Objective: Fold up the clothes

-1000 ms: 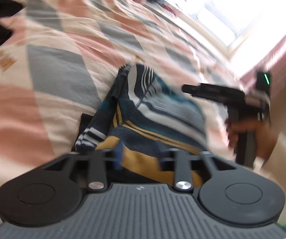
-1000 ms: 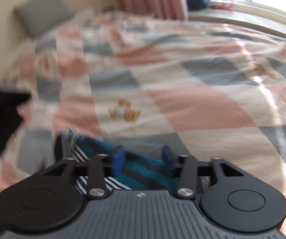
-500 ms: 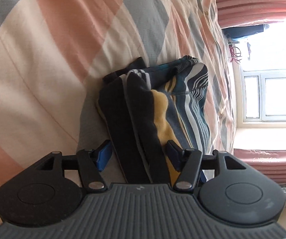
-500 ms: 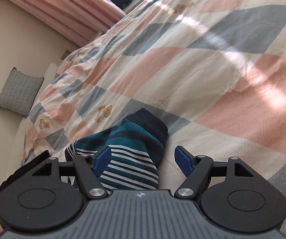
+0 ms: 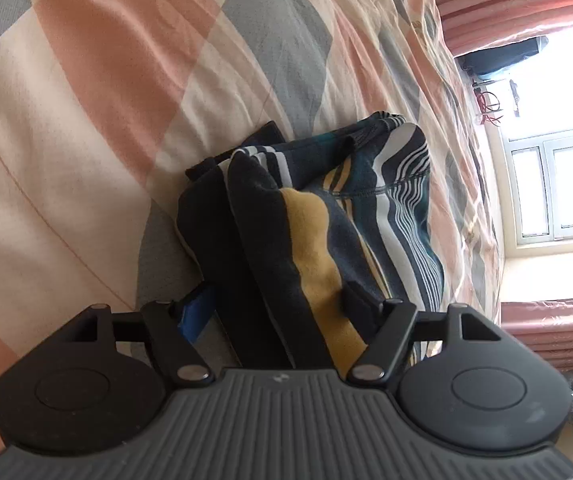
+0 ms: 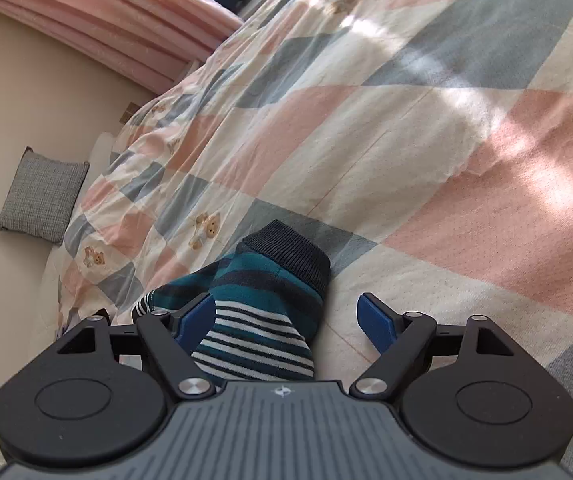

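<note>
On the checked bedspread, a folded striped sweater lies bunched, its navy and mustard folds running from 12 o'clock down between the fingers of the left tongs. These tongs stand apart around the thick fold; one blue pad sits just beside the cloth at 9 o'clock, the other finger presses the fabric at 3 o'clock. From the right wrist view, the sweater's ribbed cuff points toward 12 o'clock, with the sleeve lying against the 9 o'clock finger of the right tongs. Those tongs are spread wide, the 3 o'clock finger clear of the cloth. A grey cushion rests at 9 o'clock by the wall.
</note>
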The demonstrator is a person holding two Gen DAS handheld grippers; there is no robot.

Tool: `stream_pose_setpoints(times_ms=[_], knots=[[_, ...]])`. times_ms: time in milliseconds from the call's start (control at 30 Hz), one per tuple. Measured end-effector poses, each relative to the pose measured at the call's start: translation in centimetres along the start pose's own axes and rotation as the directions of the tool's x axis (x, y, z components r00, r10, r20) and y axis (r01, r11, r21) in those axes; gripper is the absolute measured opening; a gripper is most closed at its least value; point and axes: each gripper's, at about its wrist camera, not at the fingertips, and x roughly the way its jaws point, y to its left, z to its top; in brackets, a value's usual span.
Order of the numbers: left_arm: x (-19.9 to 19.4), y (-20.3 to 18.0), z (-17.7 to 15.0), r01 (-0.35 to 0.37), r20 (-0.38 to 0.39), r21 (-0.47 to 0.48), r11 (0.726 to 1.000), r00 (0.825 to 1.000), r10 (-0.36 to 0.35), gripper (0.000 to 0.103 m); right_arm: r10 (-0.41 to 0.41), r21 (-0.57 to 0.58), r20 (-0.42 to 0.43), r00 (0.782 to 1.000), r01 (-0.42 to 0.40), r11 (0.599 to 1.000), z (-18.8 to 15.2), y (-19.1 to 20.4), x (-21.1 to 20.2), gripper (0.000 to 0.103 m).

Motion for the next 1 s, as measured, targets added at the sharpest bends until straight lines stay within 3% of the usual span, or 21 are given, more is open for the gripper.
stream_pose_setpoints(times_ms=[367, 467, 633, 667, 700, 733, 800, 900, 1000], knots=[[1.8, 1.2, 0.0, 0.031, -0.008, -0.05, 0.998, 0.999, -0.031, 0.078, 0.06, 0.04, -0.059, 0.996, -0.058, 0.998, 1.3, -0.7, 3.1, 0.101], [2.2, 1.2, 0.1, 0.046, -0.005, -0.055, 0.997, 0.999, -0.046, 0.078, 0.096, 0.029, -0.095, 0.991, -0.093, 0.995, 1.8, -0.3, 4.6, 0.102], [2.3, 1.2, 0.0, 0.06, 0.009, -0.041, 0.997, 0.998, -0.06, 0.067, 0.124, -0.041, -0.173, 0.977, -0.133, 0.99, 1.6, 1.1, 7.2, 0.103], [2.2, 1.3, 0.0, 0.063, 0.012, -0.039, 0.997, 0.998, -0.063, 0.064, 0.114, -0.068, -0.19, 0.975, -0.129, 0.989, 1.4, 1.5, 7.6, 0.099], [2.2, 1.3, -0.1, 0.069, 0.015, -0.038, 0.997, 0.998, -0.068, 0.059, 0.086, -0.104, -0.212, 0.974, -0.11, 0.988, 1.2, 2.0, 8.0, 0.086], [2.1, 1.3, -0.1, 0.073, 0.018, -0.033, 0.997, 0.997, -0.073, 0.057, 0.063, -0.131, -0.228, 0.972, -0.094, 0.987, 1.1, 2.3, 8.3, 0.078], [2.0, 1.4, 0.0, 0.083, 0.016, -0.01, 0.996, 0.996, -0.083, 0.048, 0.069, -0.105, -0.227, 0.971, -0.095, 0.99, 1.0, 2.1, 7.9, 0.048], [1.5, 0.8, 0.5, 0.092, -0.018, 0.058, 0.994, 0.996, -0.091, 0.042, 0.098, -0.089, -0.164, 0.981, -0.114, 0.989, 0.2, 2.3, 5.2, 0.039], [0.7, 0.2, 1.3, 0.12, -0.079, 0.153, 0.981, 0.991, -0.109, 0.039, 0.108, -0.08, -0.072, 0.992, -0.113, 0.99, -1.3, 3.2, 1.4, 0.037]])
